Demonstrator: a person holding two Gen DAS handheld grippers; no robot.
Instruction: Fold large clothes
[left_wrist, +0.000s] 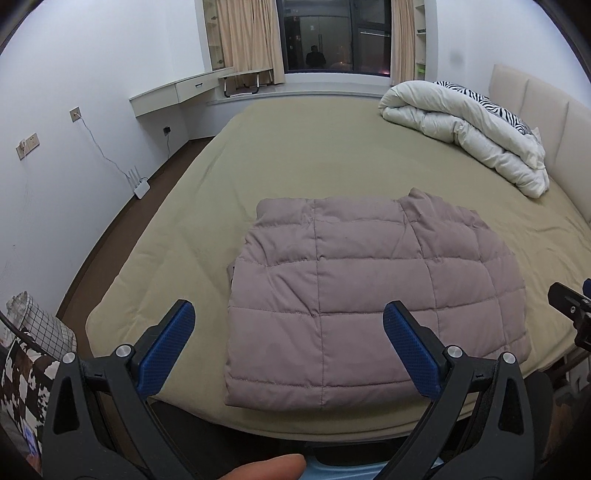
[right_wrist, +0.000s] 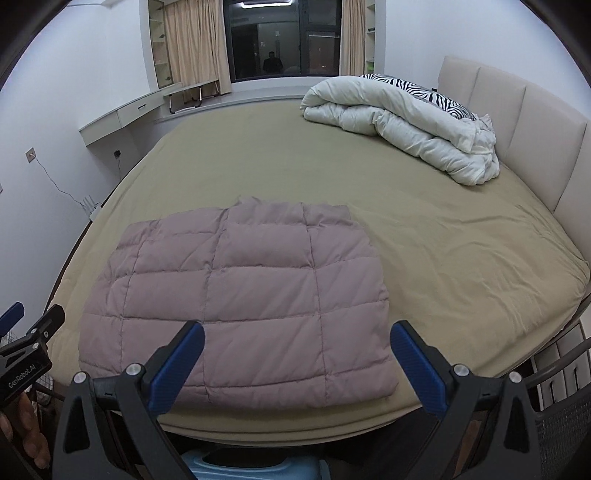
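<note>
A mauve quilted down jacket (left_wrist: 373, 295) lies folded into a neat rectangle near the front edge of the bed (left_wrist: 314, 155). In the right wrist view the same jacket (right_wrist: 240, 295) sits left of centre on the bed sheet (right_wrist: 443, 240). My left gripper (left_wrist: 288, 314) hovers open above the jacket's near edge, nothing between its blue pads. My right gripper (right_wrist: 297, 332) is open too, held above the jacket's near right corner. Each gripper's tip shows at the edge of the other's view.
A rolled white duvet (left_wrist: 465, 129) and a zebra-print pillow (left_wrist: 491, 103) lie by the padded headboard (left_wrist: 546, 107). A wall desk (left_wrist: 177, 92) and router (left_wrist: 142, 184) stand at the left. A checked basket (left_wrist: 40, 332) is on the floor by the bed's near left corner.
</note>
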